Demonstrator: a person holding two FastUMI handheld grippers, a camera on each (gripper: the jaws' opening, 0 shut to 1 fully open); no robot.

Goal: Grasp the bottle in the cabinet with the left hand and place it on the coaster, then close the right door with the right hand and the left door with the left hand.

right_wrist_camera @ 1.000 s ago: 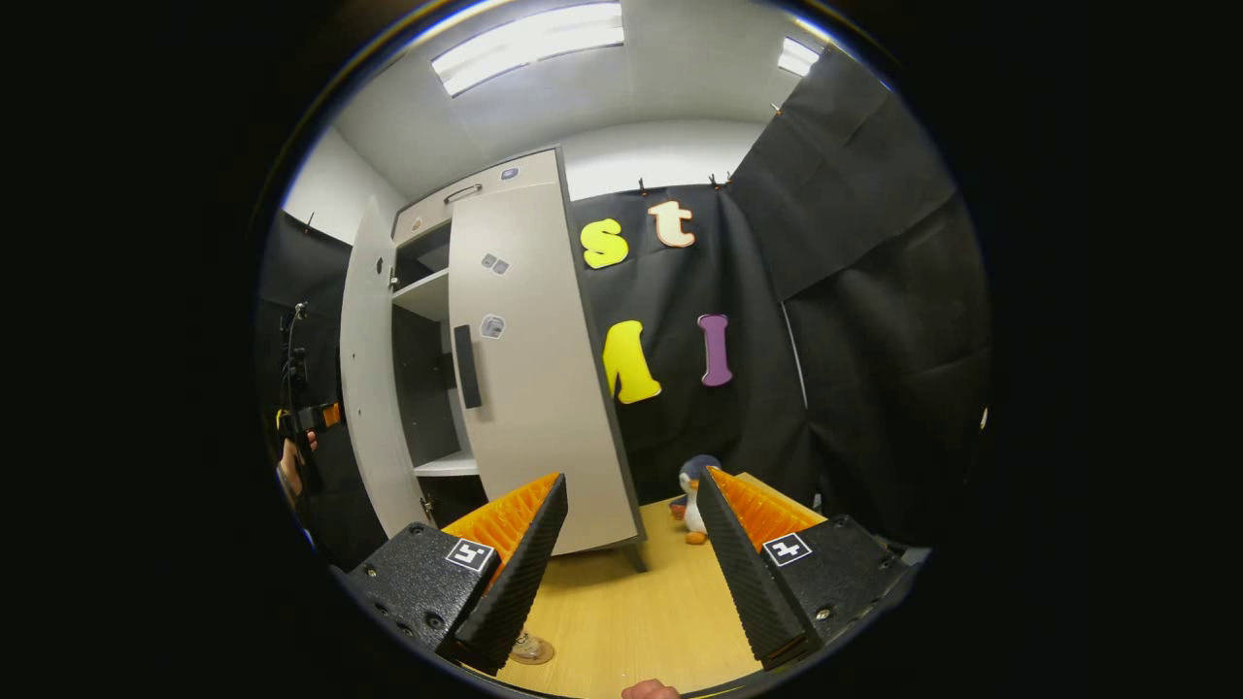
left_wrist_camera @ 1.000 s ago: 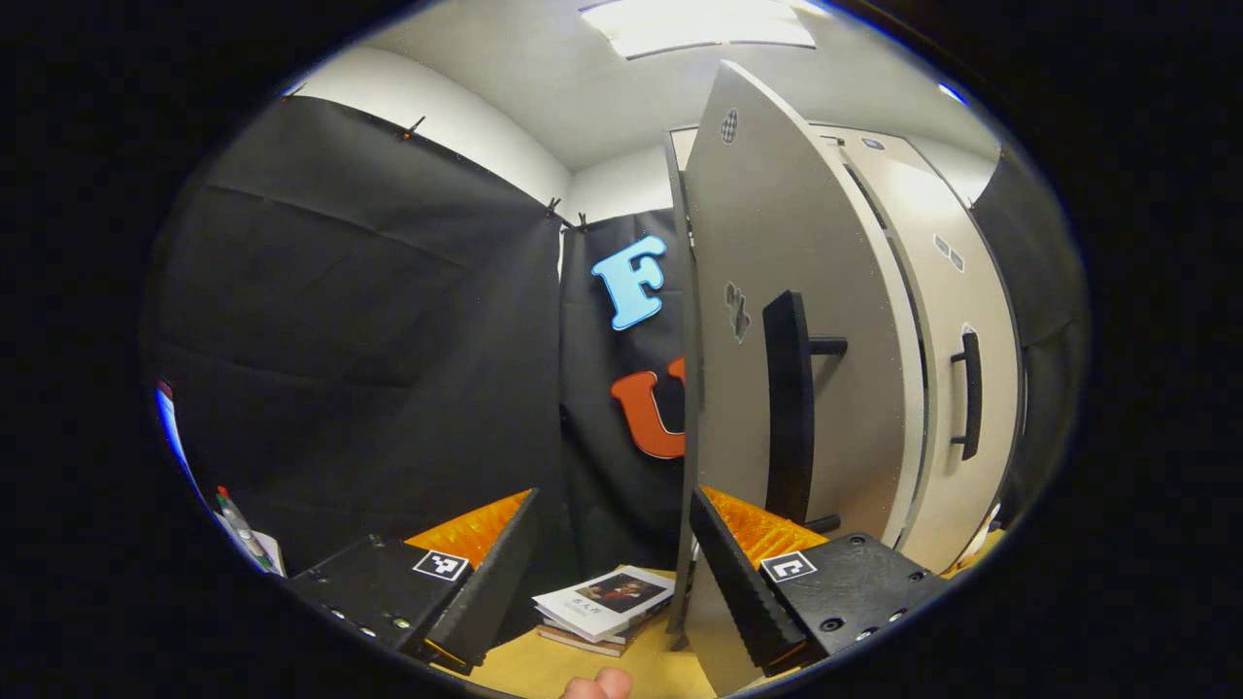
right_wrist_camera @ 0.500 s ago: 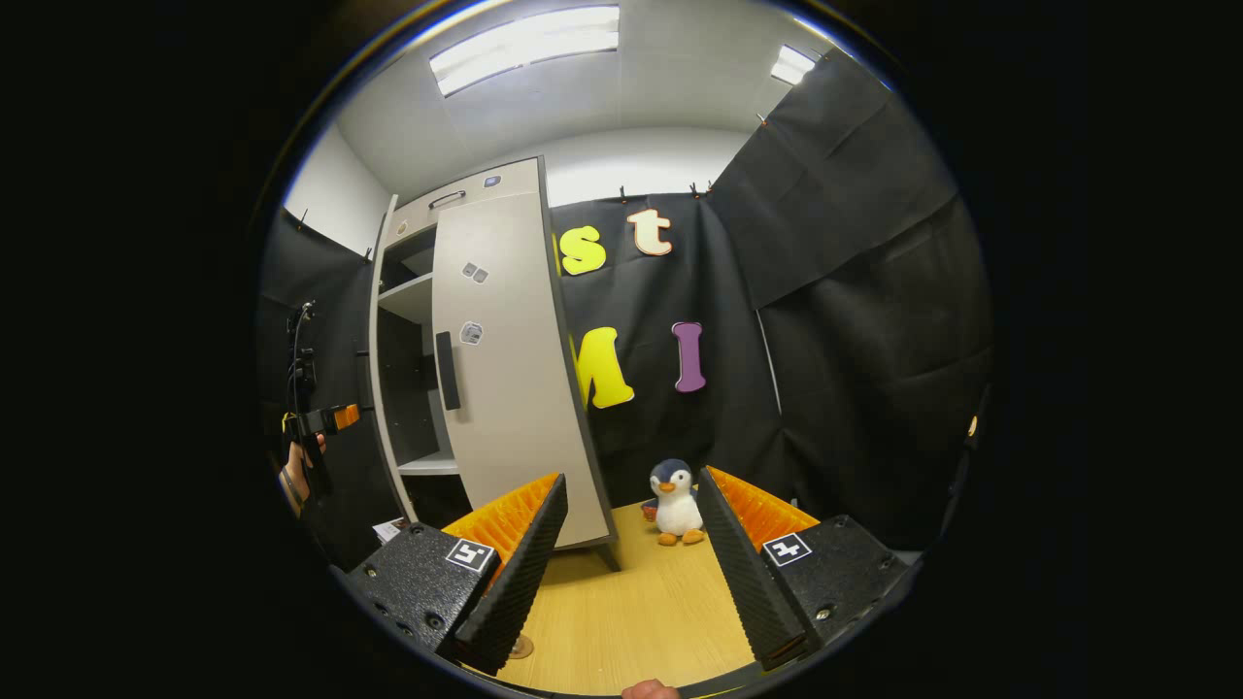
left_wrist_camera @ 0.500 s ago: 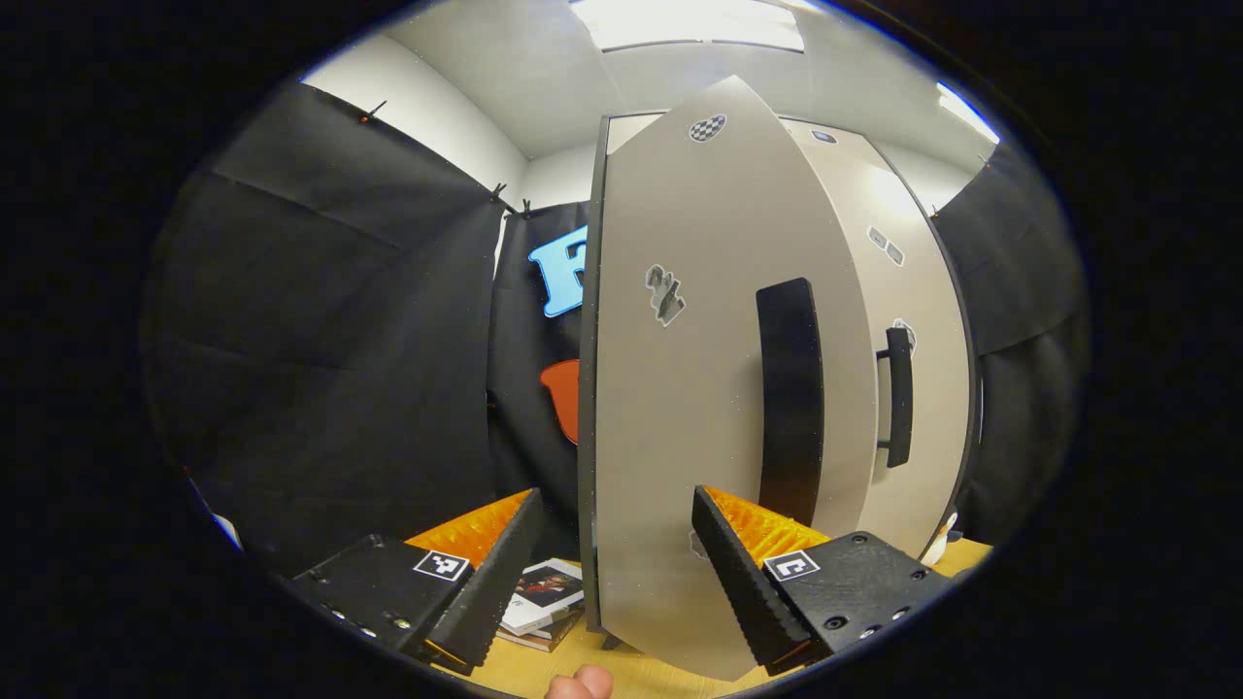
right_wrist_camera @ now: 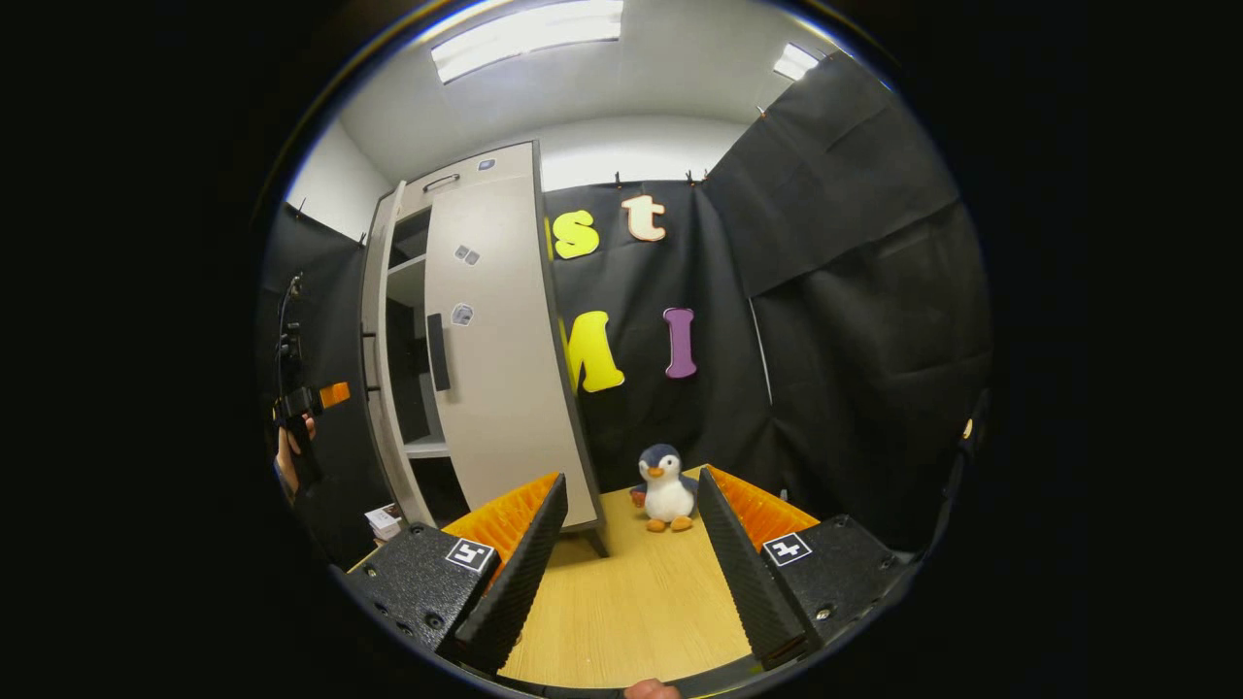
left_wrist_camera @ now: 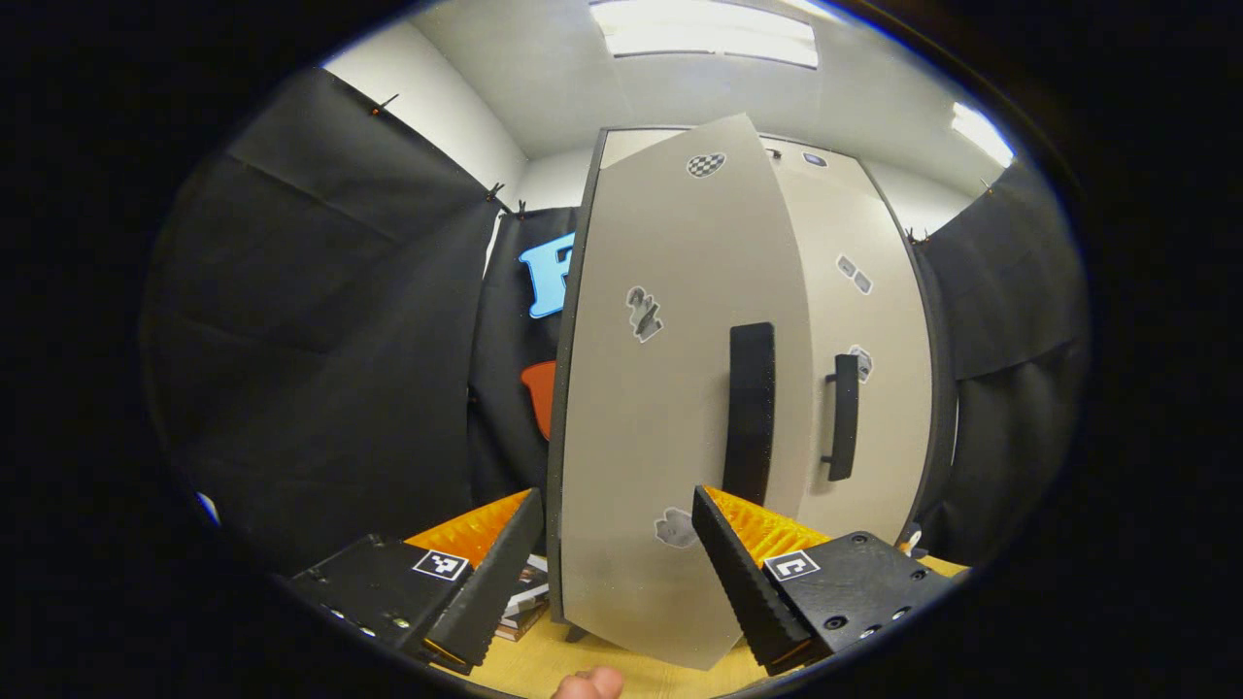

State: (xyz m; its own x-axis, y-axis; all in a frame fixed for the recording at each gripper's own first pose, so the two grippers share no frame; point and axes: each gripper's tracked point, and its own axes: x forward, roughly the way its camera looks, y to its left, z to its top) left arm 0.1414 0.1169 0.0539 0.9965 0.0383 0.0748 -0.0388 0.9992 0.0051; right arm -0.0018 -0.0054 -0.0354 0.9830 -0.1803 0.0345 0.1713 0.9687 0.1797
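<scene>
Left hand-held gripper (left_wrist_camera: 617,544) spread open just before the left door (left_wrist_camera: 670,417), nearly shut, right door (left_wrist_camera: 859,388) closed, right hand-held gripper (right_wrist_camera: 631,544) open over the worktop (right_wrist_camera: 631,602), toy penguin (right_wrist_camera: 665,476) near the cabinet (right_wrist_camera: 466,340), books (left_wrist_camera: 520,602) at the cabinet's foot.

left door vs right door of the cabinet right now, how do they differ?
The left door stands ajar, with shelves showing in the gap in the right gripper view; the right door lies shut against the cabinet. In the left gripper view the left door sits between the open left gripper's fingers; nothing is at the right door. Both are pale with a dark vertical handle.
</scene>
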